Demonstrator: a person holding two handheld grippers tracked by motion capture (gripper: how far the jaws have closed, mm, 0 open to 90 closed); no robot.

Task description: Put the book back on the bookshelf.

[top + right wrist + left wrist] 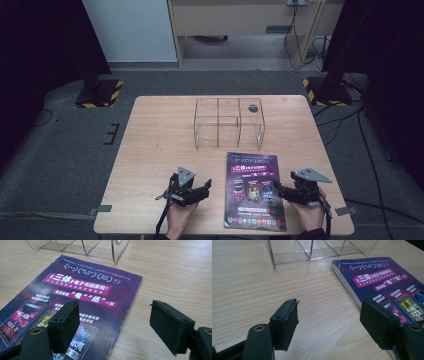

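My left gripper (204, 187) and right gripper (276, 187) gape wide, empty, flanking the magazine (253, 190); the high view alone shows the whole clear organizer (229, 123) on the counter (150, 145).

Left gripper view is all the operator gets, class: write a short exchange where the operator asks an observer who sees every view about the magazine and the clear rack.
Operator: My view cuts off the magazine on one side. Where is the other gripper?
Observer: The right gripper sits at the magazine's right edge, jaws open, one jaw over the cover and one over bare table.
Operator: Is the clear rack empty? I see just its base.
Observer: The high view shows a small dark round thing at its far right compartment; I cannot tell whether it lies inside or is fixed to the wall.
Operator: And my own gripper?
Observer: From above, the left gripper lies left of the magazine, open, holding nothing.
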